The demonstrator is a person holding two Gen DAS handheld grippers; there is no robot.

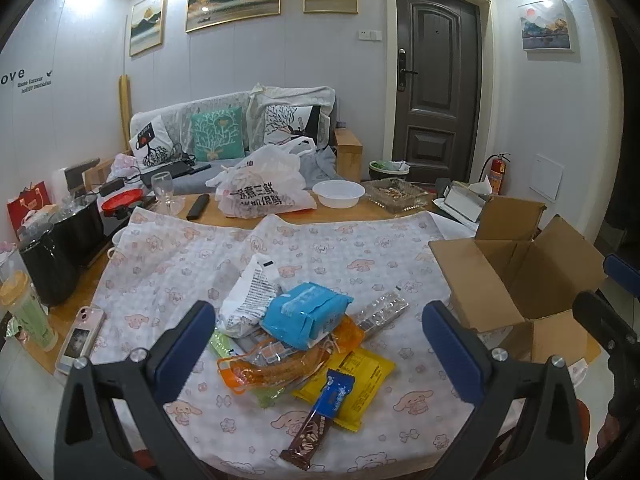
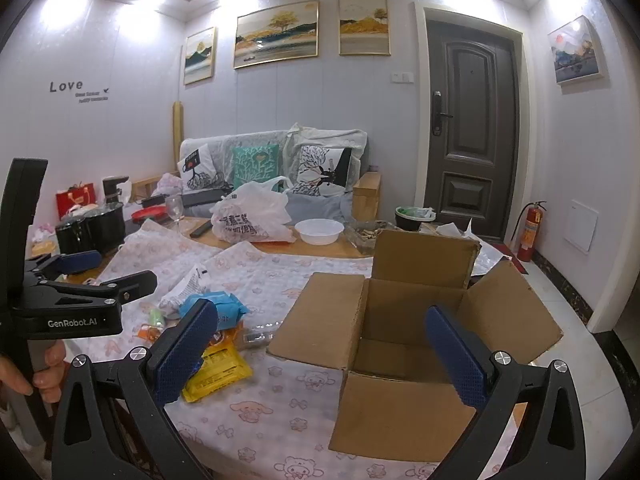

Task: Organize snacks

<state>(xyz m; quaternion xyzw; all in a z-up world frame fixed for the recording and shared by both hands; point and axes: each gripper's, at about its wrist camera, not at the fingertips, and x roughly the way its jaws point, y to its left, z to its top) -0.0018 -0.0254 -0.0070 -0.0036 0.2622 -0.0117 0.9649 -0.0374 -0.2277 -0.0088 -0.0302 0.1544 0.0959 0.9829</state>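
Cartoon-printed cloth (image 1: 320, 248) is covering the table in front of me, with a sofa (image 1: 240, 136) and a dark door (image 1: 434, 80) sitting behind it in a white-walled room; I am holding my left gripper (image 1: 320, 344) above the near edge of the cloth, its blue-padded jaws standing wide apart and gripping nothing; the snack pile (image 1: 296, 340) is lying on the cloth between and just beyond those fingers; a light blue packet (image 1: 306, 314) is resting on top, leaning over a white printed bag (image 1: 250, 296) and an orange-edged clear pack (image 1: 272, 368); a yellow packet (image 1: 356, 376) is lying under them, and a blue-and-brown chocolate bar (image 1: 320, 416) is lying across its near corner, nearest to me; a clear wrapper (image 1: 380, 308) is poking out on the right side of the heap; to the right of the pile a cardboard box (image 2: 416, 320) is standing on the cloth with all its flaps folded open, and what I can see of its inside is looking bare; I am holding my right gripper (image 2: 320, 344) just in front of that box, jaws spread wide and carrying nothing; a pink phone (image 1: 80, 338) is lying at the left edge of the cloth; farther back on the bare wood a white plastic bag (image 1: 260, 188) and a white bowl (image 1: 338, 194) are sitting side by side.
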